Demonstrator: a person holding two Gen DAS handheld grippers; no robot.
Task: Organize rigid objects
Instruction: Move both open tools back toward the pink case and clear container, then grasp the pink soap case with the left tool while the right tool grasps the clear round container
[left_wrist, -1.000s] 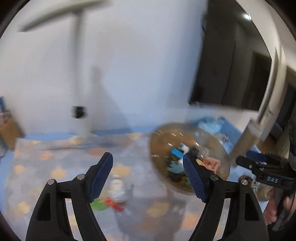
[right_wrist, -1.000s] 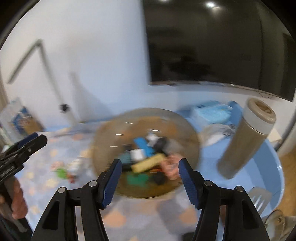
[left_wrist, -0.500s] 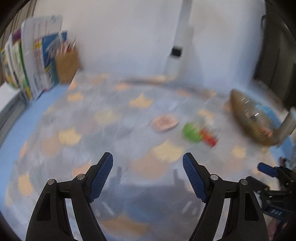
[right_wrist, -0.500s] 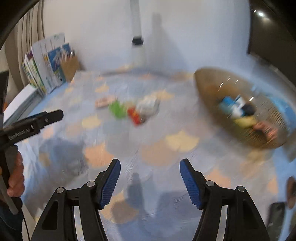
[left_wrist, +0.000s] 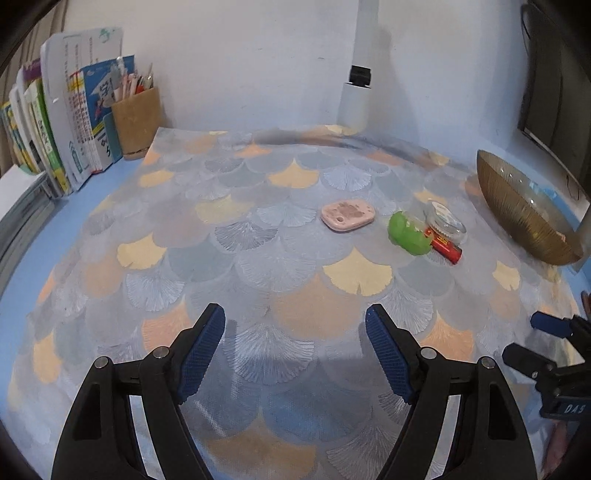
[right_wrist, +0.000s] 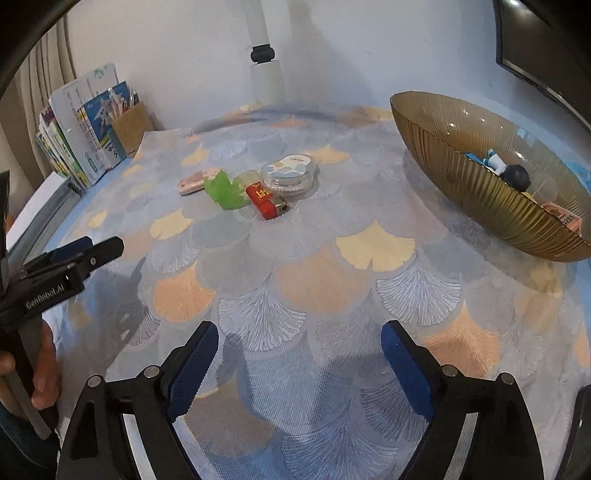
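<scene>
Jaws on both the left gripper (left_wrist: 295, 354) and the right gripper (right_wrist: 300, 363) are standing spread and empty, now hanging over the patterned bench (left_wrist: 258, 266) after swinging away from the amber bowl (right_wrist: 480, 192), which was filling both views a second ago. Ahead of the jaws are lying the pink case (left_wrist: 347, 215), green piece (left_wrist: 406, 234), red lighter (right_wrist: 263, 201) and clear round box (right_wrist: 290, 173), clustered together. Judging by this, another pickup is starting.
</scene>
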